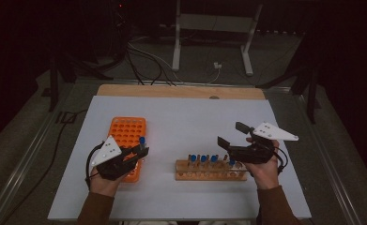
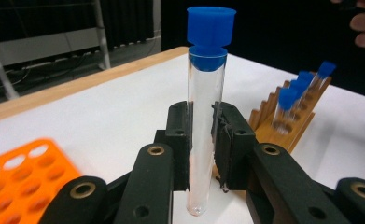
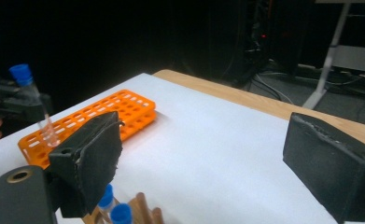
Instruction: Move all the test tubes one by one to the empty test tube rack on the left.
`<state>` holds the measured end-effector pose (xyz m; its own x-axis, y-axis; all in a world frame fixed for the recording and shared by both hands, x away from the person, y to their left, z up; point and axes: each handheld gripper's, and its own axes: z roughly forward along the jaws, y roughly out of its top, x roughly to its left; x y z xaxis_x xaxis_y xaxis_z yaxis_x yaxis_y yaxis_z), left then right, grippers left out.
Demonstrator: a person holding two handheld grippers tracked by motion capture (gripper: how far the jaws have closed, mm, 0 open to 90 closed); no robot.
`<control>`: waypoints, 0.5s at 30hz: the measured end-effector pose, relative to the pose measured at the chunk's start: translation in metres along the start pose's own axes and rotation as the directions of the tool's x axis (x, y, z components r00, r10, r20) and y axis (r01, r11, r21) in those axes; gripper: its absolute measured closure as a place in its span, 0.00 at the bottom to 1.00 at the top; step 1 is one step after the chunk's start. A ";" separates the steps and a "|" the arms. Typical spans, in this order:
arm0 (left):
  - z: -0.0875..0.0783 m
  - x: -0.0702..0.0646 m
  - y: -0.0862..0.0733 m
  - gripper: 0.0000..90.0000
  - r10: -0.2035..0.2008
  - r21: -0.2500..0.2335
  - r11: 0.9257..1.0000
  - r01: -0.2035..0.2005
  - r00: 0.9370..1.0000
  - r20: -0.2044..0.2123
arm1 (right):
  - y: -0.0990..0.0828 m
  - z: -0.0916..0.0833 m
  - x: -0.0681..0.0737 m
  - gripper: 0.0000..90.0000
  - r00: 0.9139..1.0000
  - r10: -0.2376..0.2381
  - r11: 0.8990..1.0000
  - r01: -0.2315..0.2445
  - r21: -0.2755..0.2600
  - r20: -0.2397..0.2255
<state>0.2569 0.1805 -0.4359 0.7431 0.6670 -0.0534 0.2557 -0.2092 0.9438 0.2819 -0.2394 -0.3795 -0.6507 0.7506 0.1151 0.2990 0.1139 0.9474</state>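
Right now my left gripper (image 2: 202,140) is clamped on a blue-capped test tube (image 2: 204,116) above the orange rack (image 1: 127,133). My right gripper (image 1: 232,133) hangs empty, jaws wide, over the wooden rack (image 1: 209,176).

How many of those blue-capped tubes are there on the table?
5, as far as I can tell: one test tube clamped in the left gripper over the orange rack, four standing in the wooden rack. The right gripper may hide others.
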 end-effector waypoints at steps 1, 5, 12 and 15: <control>-0.002 0.001 -0.003 0.86 -0.003 0.001 1.000 0.003 1.000 -0.005 | -0.001 -0.002 -0.002 0.13 1.000 -0.001 1.000 0.001 -0.003 0.006; -0.010 0.004 -0.015 0.86 -0.018 0.014 1.000 0.018 1.000 -0.018 | -0.002 -0.010 -0.006 0.13 1.000 0.004 1.000 -0.004 -0.013 0.022; -0.019 0.008 -0.029 0.86 -0.030 0.036 0.999 0.031 0.999 -0.032 | -0.001 -0.019 -0.009 0.13 0.999 0.002 0.999 -0.001 -0.035 0.032; -0.020 0.009 -0.034 0.86 -0.032 0.048 0.998 0.034 0.999 -0.035 | -0.001 -0.021 -0.010 0.13 0.999 0.001 0.999 0.001 -0.043 0.036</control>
<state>0.2422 0.2081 -0.4619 0.7126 0.6978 -0.0722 0.3102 -0.2211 0.9246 0.2734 -0.2604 -0.3751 -0.6247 0.7738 0.1050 0.2680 0.0862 0.9596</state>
